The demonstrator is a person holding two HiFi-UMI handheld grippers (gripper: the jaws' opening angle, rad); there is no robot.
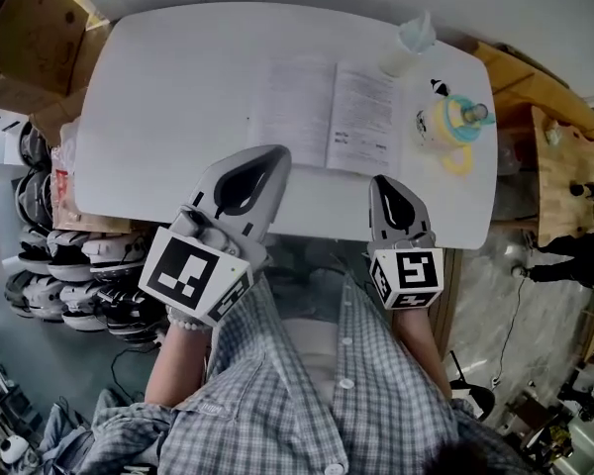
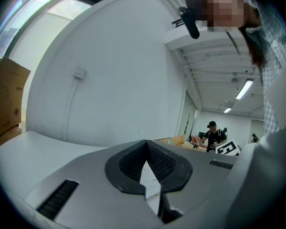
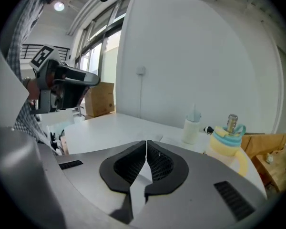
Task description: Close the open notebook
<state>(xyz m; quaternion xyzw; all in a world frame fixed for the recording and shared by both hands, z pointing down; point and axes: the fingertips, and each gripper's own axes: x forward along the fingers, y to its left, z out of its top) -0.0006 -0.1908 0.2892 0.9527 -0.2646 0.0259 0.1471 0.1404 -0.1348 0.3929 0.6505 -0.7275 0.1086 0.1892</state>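
The open notebook point(image 1: 327, 112) lies flat in the middle of the white table point(image 1: 158, 117), both pages showing printed text. My left gripper point(image 1: 275, 152) is over the table's near edge, its tip just short of the notebook's near left corner; its jaws point(image 2: 145, 141) meet at the tip with nothing between them. My right gripper point(image 1: 379, 180) hangs at the table's front edge, just below the notebook's right page. Its jaws point(image 3: 146, 141) are shut and empty. In the right gripper view only a low sliver of the notebook's pages shows beyond the jaws.
A yellow cup with a teal lid point(image 1: 452, 124) point(image 3: 227, 137) and a white bottle point(image 1: 408, 47) point(image 3: 191, 125) stand right of the notebook. Cardboard boxes point(image 1: 35, 28) and shelves of shoes point(image 1: 59, 255) are at the left. A wooden bench point(image 1: 564, 176) is at the right.
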